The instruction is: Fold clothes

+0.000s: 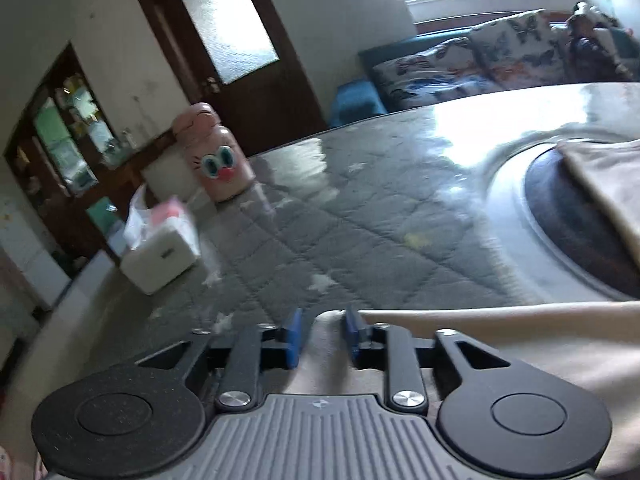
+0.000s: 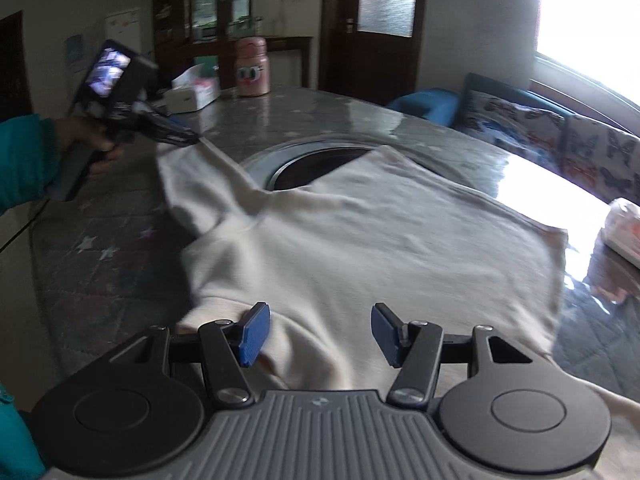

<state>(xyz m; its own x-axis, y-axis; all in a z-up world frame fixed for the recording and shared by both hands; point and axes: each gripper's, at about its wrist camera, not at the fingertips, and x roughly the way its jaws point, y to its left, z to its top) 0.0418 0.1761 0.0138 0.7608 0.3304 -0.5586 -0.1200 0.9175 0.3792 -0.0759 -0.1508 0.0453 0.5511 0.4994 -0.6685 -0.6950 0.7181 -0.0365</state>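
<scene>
1. Left gripper: blue pads pinch a fold of the cream garment, lifted off the table
2. Right gripper: spread wide, over the garment's near edge
3. Garment covers part of the table's round recess

Pink cartoon-face bottle standing at the far edge of the quilted table. White tissue box sitting just beside the bottle; patterned sofa lying beyond the table, glass-panelled door standing behind the bottle.
</scene>
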